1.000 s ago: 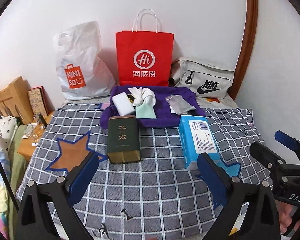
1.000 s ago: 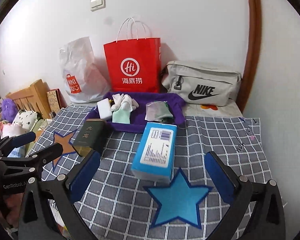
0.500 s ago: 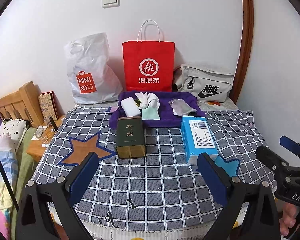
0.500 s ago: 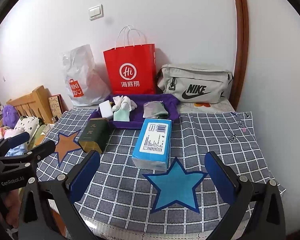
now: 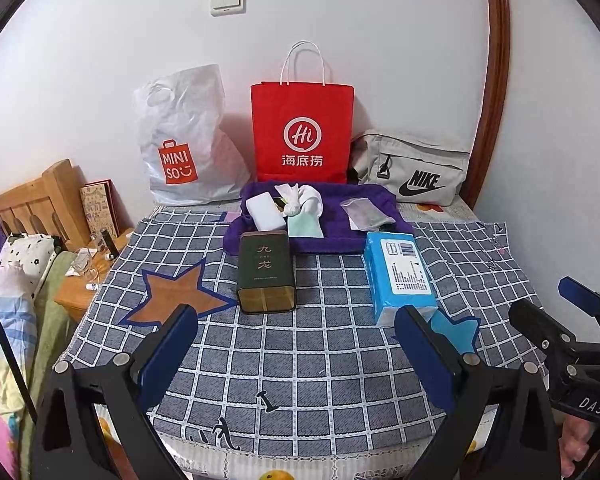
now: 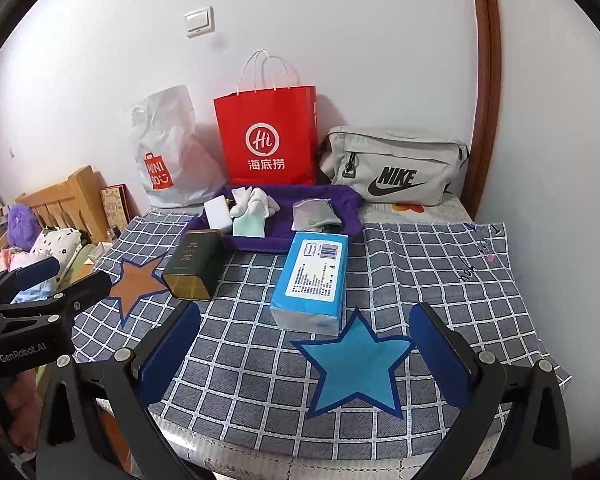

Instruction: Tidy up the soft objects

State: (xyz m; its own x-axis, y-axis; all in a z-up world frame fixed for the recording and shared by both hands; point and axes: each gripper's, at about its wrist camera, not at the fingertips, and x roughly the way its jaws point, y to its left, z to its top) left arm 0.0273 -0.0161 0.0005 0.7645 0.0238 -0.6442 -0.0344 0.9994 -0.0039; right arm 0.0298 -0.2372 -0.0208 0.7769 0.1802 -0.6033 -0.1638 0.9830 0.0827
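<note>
Black tool [image 5: 296, 350]; blue pads [image 5: 168, 346]

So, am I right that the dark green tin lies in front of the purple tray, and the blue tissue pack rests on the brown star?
Not quite. The dark green tin does lie in front of the purple tray, but the blue tissue pack rests on the checked cloth just behind the blue star, not on the brown star. The right wrist view shows this.

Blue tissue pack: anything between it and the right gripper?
Only bare checked cloth and its blue star patch lie between the right gripper and the blue tissue pack, per the right wrist view.
</note>
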